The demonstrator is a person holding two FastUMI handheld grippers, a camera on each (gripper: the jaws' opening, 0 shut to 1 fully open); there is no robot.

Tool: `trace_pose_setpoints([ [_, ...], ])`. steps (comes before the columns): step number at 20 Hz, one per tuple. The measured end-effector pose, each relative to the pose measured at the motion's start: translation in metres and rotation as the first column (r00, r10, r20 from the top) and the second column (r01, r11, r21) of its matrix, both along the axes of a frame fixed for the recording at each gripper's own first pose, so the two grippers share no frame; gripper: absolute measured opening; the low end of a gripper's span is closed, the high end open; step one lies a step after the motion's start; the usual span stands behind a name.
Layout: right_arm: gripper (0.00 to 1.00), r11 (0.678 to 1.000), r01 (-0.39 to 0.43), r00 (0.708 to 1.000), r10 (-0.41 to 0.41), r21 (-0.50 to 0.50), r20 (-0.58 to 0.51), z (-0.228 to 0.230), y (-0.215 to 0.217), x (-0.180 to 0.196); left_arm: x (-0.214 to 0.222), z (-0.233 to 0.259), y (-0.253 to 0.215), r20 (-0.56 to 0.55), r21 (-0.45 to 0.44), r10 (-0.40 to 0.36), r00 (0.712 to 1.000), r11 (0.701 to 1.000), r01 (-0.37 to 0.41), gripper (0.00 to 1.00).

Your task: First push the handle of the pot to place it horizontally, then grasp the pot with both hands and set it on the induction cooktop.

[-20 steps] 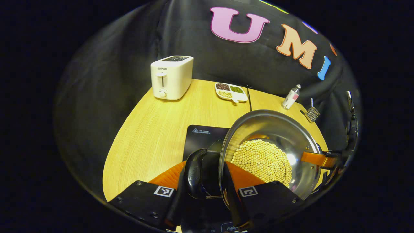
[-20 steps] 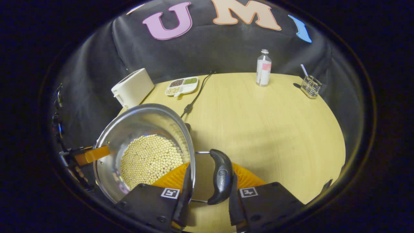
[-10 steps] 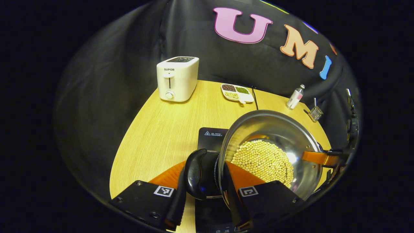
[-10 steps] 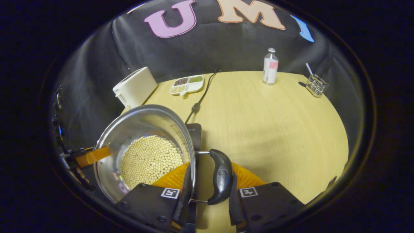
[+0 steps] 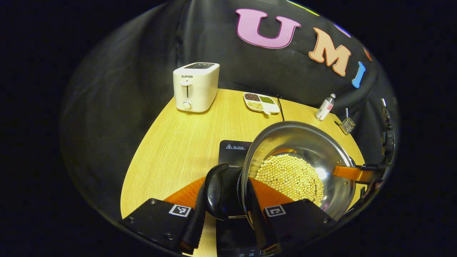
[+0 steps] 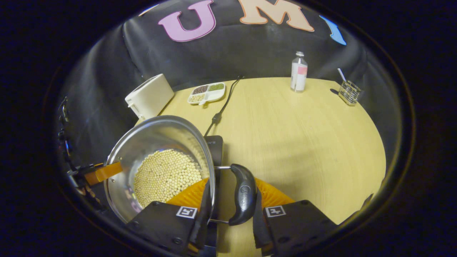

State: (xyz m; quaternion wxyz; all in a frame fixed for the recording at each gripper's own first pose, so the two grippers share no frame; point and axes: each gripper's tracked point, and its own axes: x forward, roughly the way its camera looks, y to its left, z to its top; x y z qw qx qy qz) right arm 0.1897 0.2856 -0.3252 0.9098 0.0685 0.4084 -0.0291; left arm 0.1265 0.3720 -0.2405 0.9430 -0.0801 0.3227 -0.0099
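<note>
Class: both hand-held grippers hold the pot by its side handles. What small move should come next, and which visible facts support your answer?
Probably lower it straight down. The left hand-held gripper and right hand-held gripper each clamp a side handle, and the pot of beans hangs over the induction cooktop, which shows beneath it.

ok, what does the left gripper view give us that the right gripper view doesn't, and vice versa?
Left gripper view: the toaster's front face with lever and dial, and the left gripper clamped across the pot's left handle and wall.
Right gripper view: the cable's run down to the induction cooktop, and the right gripper clamped across the right handle and wall.
Both: pot of beans with the cooktop beneath it, sectioned tray, bottle, wire rack.
</note>
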Motion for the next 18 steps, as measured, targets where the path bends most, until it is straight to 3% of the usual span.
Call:
trace_pose_setpoints([
  [3,0.52,1.000,-0.002,1.000,0.002,0.003,0.002,0.000,0.000,-0.001,0.000,0.000,-0.001,0.004,0.009,-0.006,1.000,1.000,0.006,0.64],
  [4,0.58,1.000,0.000,1.000,0.000,0.006,0.004,0.000,0.000,-0.001,0.000,-0.001,-0.001,0.002,0.013,-0.007,1.000,1.000,0.007,0.63],
  [6,0.61,1.000,0.003,1.000,-0.003,0.014,0.004,0.000,0.000,0.000,-0.001,-0.001,-0.001,0.004,0.021,-0.007,1.000,1.000,0.007,0.65],
  [11,0.55,1.000,0.003,1.000,-0.003,0.011,0.012,0.001,0.001,0.002,0.001,-0.002,0.001,0.011,0.064,-0.012,1.000,0.998,0.012,0.69],
  [13,0.66,1.000,-0.010,1.000,0.009,0.026,0.021,0.002,0.005,0.002,0.004,-0.002,0.005,0.017,0.103,-0.013,1.000,0.995,0.011,0.72],
  [14,0.77,0.999,-0.014,0.999,0.013,0.040,0.030,0.004,0.008,0.004,0.005,0.000,0.007,0.023,0.127,-0.012,1.000,0.992,0.009,0.76],
  [15,0.83,0.999,-0.017,0.999,0.015,0.050,0.034,0.005,0.011,0.006,0.007,0.001,0.013,0.033,0.153,-0.002,0.999,0.988,-0.003,0.80],
  [17,0.94,0.999,-0.025,0.999,0.024,0.040,0.029,0.002,0.010,0.007,0.010,0.005,0.013,0.051,0.151,0.001,0.999,0.988,-0.008,0.99],
  [18,0.94,0.999,-0.028,0.999,0.027,0.034,0.023,0.000,0.009,0.006,0.009,0.005,0.012,0.056,0.152,-0.003,0.998,0.988,-0.005,1.00],
])
